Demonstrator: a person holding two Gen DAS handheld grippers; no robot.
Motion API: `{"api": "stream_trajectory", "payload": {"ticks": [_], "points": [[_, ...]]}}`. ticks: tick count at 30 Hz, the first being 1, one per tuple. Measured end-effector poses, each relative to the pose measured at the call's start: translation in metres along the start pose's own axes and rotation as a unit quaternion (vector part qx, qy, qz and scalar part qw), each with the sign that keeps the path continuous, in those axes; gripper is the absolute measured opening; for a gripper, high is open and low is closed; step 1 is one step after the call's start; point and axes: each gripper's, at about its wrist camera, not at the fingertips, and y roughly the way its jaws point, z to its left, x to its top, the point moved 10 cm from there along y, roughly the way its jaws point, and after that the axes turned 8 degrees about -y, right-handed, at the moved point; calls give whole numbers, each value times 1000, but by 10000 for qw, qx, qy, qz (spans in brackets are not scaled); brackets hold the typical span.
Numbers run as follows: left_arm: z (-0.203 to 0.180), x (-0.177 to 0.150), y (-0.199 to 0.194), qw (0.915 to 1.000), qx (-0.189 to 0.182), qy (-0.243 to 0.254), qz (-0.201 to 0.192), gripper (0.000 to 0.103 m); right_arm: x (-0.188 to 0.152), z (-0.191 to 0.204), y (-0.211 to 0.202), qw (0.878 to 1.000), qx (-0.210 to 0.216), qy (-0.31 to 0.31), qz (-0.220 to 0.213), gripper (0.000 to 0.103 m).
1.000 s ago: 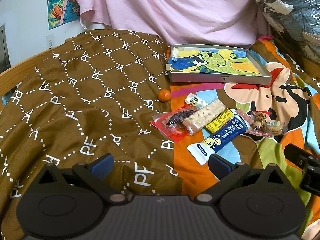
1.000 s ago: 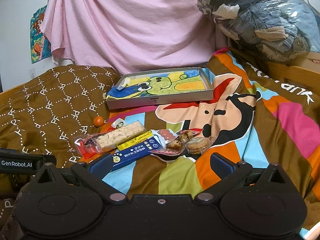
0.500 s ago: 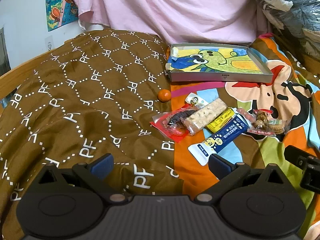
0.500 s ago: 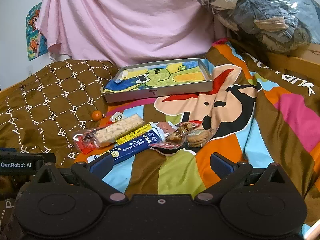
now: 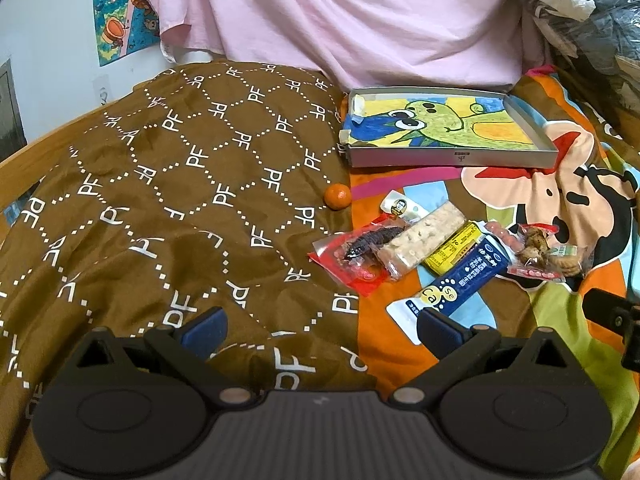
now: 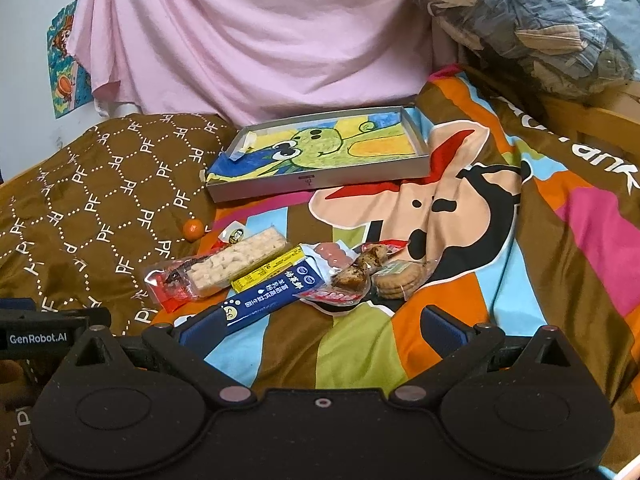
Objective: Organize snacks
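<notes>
Both tongs, the left gripper [image 5: 320,322] and the right gripper [image 6: 320,320], stand wide apart and hold nothing, so I would lower the right one slowly on the blue packet [image 6: 268,294], nearest in the pile below the tray [image 6: 320,182], pinching only it.

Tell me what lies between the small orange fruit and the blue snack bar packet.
In the left wrist view, between the small orange fruit and the blue snack bar packet lie a red-edged clear packet, a pale puffed-rice bar and a yellow packet.
</notes>
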Motion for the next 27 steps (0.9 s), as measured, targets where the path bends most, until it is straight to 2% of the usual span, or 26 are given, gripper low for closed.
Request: {"api": "stream_trajectory", "payload": {"ticks": [9, 19, 27], "points": [[-6, 1, 11, 9998, 8, 156, 78, 103, 0, 5, 15, 9985, 344, -303, 297, 102], [-16, 6, 31, 9994, -37, 314, 121, 103, 18, -8, 43, 9952, 451, -850, 198, 102], [-33, 10, 55, 9975, -230, 651, 163, 103, 14, -12, 70, 9888, 718, -1302, 88, 102]]}}
